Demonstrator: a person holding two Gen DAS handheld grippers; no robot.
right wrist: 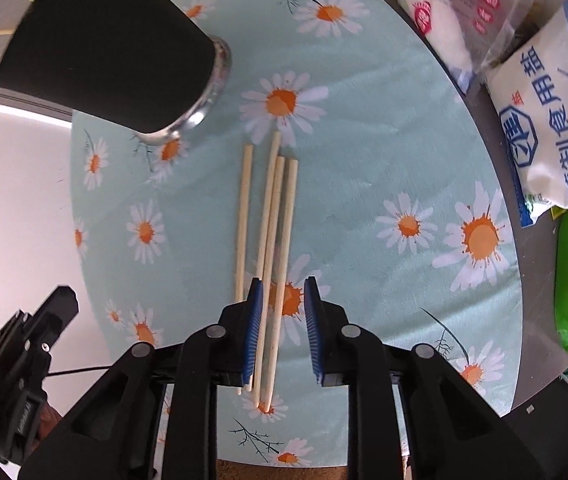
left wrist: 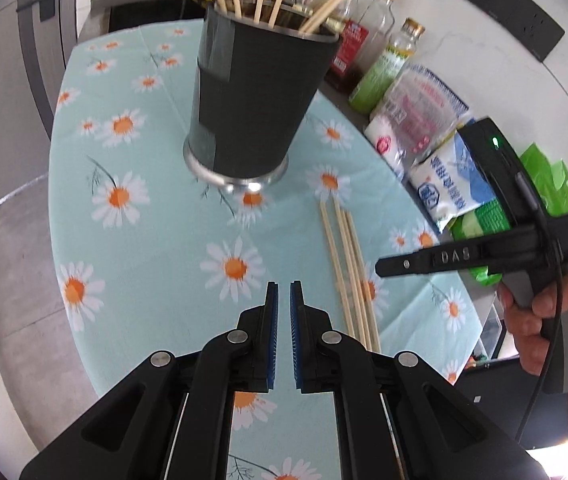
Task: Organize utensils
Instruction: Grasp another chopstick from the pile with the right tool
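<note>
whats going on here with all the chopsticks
A person with a handheld gripper in each hand is tidying chopsticks into the black holder, which already has several standing in it. Four loose chopsticks lie on the daisy tablecloth. The right gripper is low over them, jaws open around a few. The left gripper hovers nearly closed, holding nothing.
</note>
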